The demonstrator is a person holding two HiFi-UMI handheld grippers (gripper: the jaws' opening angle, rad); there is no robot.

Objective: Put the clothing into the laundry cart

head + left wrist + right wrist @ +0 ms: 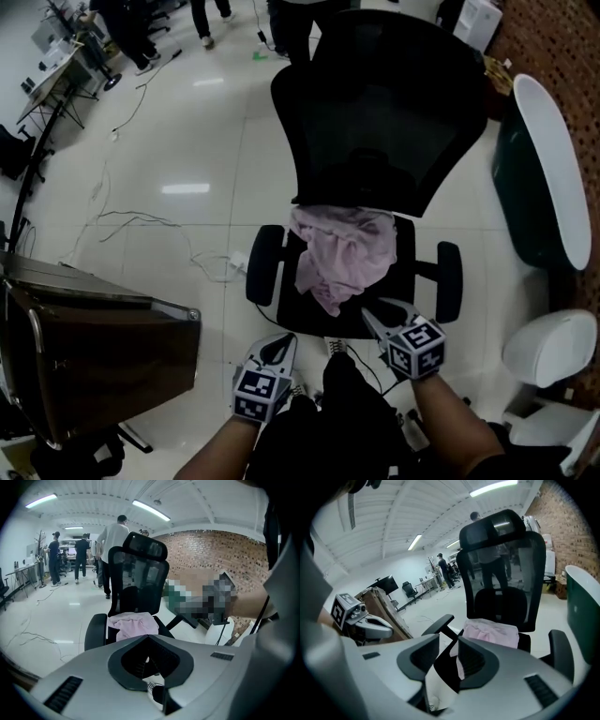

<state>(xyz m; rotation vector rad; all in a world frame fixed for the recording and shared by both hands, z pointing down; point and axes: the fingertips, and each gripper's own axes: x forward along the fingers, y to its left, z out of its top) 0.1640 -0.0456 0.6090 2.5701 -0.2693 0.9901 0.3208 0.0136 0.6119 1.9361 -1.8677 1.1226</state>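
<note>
Pink clothing (342, 255): heaped on chair seat (405, 248), outside laundry cart (112, 347). Right gripper (372, 315): spread, empty, near it. Left gripper (284, 339): pressed together. Best grasp: 1 thick fold.

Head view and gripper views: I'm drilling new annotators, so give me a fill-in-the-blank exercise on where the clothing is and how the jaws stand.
1. The pink clothing lies on the seat of the black office ____.
2. In the head view, the brown laundry cart shows on the ____ side of the picture.
3. The left gripper has its jaws together, while the right gripper is ____, with nothing gripped.
Missing words: chair; left; open.
</note>
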